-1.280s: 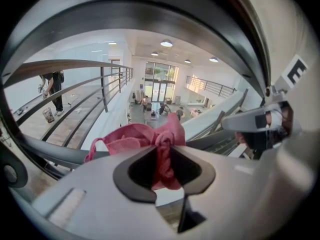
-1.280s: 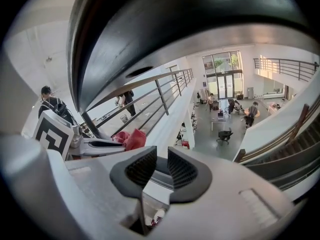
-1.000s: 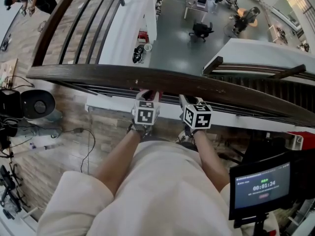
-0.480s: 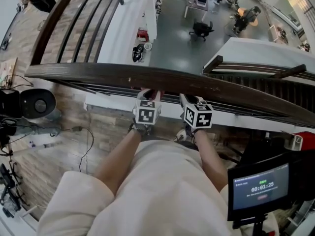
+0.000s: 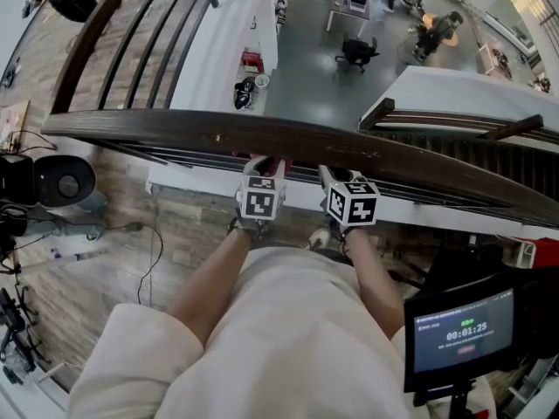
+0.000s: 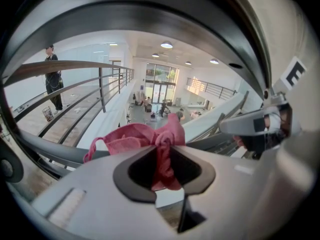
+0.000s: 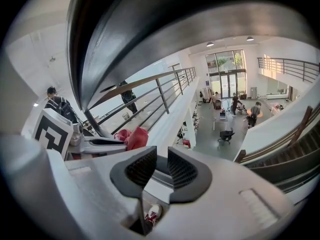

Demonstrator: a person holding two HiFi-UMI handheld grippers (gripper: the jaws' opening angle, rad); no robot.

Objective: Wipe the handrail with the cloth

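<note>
A dark wooden handrail runs across the head view, and both grippers sit just under its near side. My left gripper is shut on a bunched pink cloth, which sticks up past the jaws toward the rail's underside. My right gripper is beside it to the right, its jaws a narrow gap apart with nothing between them. The right gripper view shows the rail arching overhead and the pink cloth in the left gripper at its left.
Beyond the rail is a drop to a lower floor with desks and chairs. Metal balustrade bars run away at the left. A black device and cables lie on the wooden floor. A monitor stands at the lower right.
Both grippers, the left one with the cloth, have shifted a little to the right along the handrail; marks on the rail have slid left in the head view.
</note>
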